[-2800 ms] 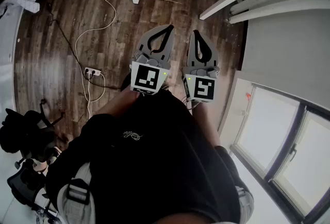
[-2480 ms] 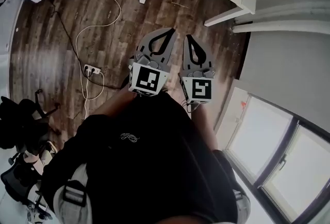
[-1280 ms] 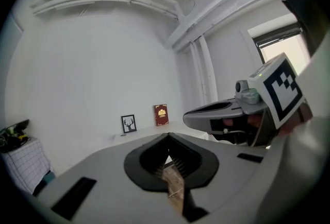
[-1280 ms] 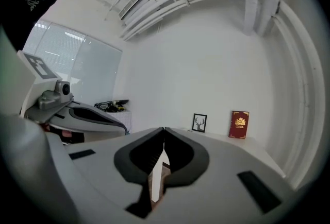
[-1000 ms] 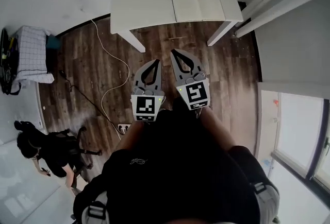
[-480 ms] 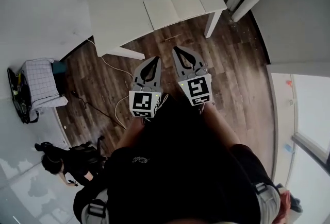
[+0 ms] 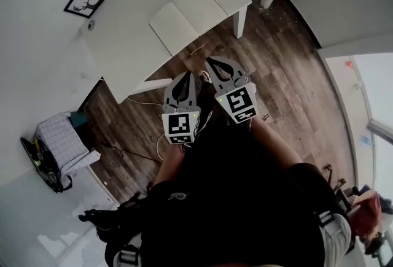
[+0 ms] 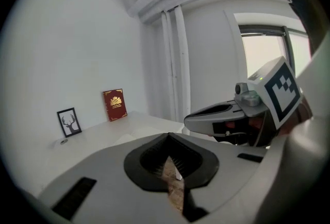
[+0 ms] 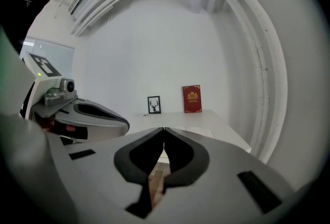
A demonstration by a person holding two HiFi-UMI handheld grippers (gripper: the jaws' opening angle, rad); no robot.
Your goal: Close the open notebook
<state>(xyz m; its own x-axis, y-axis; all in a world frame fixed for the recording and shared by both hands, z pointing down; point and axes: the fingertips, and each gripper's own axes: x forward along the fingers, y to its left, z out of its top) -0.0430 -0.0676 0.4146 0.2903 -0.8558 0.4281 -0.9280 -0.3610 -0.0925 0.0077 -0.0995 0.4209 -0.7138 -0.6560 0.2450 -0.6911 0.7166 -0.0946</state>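
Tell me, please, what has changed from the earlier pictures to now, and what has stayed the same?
The person has walked up to the white table. At first only its legs and edge showed; now the open notebook lies on it, ahead of both grippers. Nothing was taken hold of or let go. Unchanged: the left gripper and right gripper stay shut, empty and side by side, and the notebook is still open.

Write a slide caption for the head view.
Left tongs and right tongs, both shut and empty, short of the white table bearing the open notebook.
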